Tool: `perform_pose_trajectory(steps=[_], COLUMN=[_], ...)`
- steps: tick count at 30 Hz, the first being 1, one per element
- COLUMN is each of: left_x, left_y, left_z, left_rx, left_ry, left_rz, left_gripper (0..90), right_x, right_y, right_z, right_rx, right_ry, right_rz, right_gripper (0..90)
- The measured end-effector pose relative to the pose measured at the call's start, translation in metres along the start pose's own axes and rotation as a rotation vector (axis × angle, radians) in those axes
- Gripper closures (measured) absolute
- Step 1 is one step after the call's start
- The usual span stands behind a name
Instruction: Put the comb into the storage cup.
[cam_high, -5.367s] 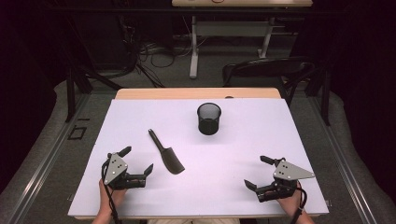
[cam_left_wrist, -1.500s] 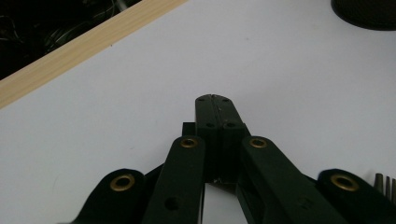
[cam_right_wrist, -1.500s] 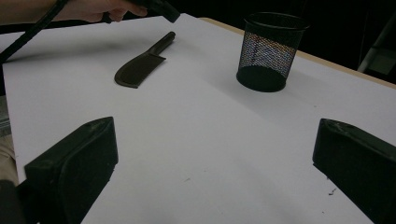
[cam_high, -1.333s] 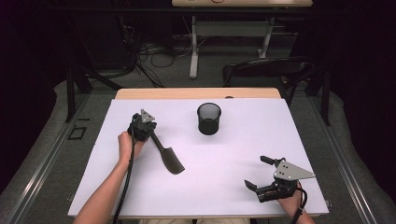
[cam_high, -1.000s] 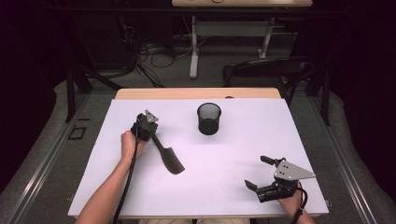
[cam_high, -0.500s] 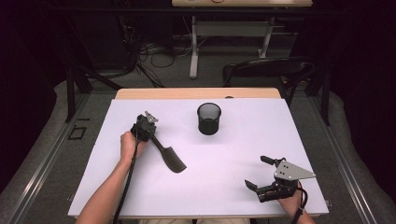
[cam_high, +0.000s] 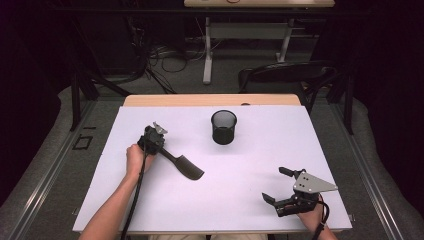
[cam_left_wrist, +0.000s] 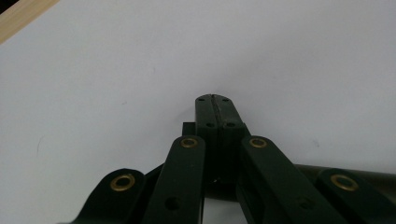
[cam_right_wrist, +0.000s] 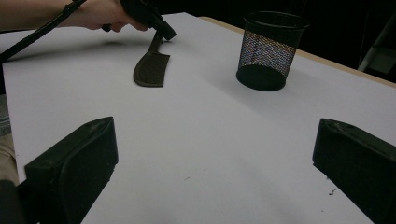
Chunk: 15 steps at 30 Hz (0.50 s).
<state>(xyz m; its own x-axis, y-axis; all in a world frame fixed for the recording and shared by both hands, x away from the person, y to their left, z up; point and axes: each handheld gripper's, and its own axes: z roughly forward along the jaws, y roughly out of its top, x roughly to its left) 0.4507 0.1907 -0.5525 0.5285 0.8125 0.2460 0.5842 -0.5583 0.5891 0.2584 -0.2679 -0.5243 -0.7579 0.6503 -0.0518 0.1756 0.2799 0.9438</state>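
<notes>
Left gripper (cam_high: 159, 146): my jaws clamp the spatula (cam_high: 184, 165) handle.
Spatula: blade flat on white table (cam_high: 240, 200), left of mesh cup (cam_high: 223, 127).
Right gripper (cam_high: 281, 186): my jaws wide, empty.

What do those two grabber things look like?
Both are black. The left gripper has linked bars with brass-coloured rivets and a black cable trailing along the bare forearm. The right gripper has blocky black jaws and a grey three-cornered plate on top. No sleeves show.
</notes>
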Motion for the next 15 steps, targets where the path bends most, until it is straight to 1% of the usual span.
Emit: perform_pose_trajectory(steps=[6,7,11,15], left_x=[0.000,0.000,0.001,-0.001], left_y=[-0.008,-0.009,-0.015,-0.018], left_z=[-0.006,-0.007,-0.010,-0.015], left_rx=[-0.002,0.000,-0.001,-0.004], left_ry=[0.003,0.004,0.000,-0.003], left_rz=[-0.014,-0.014,-0.032,-0.031], left_gripper=[90.0,90.0,90.0,90.0], right_x=[0.000,0.000,0.000,0.000], right_y=[0.000,0.000,0.000,0.000], right_z=[0.000,0.000,0.000,0.000], right_rx=[0.001,0.002,0.002,0.003], right_ry=[-0.001,0.001,0.000,0.001], right_rz=[-0.003,0.003,0.003,0.004], right_gripper=[0.0,0.0,0.0,0.0])
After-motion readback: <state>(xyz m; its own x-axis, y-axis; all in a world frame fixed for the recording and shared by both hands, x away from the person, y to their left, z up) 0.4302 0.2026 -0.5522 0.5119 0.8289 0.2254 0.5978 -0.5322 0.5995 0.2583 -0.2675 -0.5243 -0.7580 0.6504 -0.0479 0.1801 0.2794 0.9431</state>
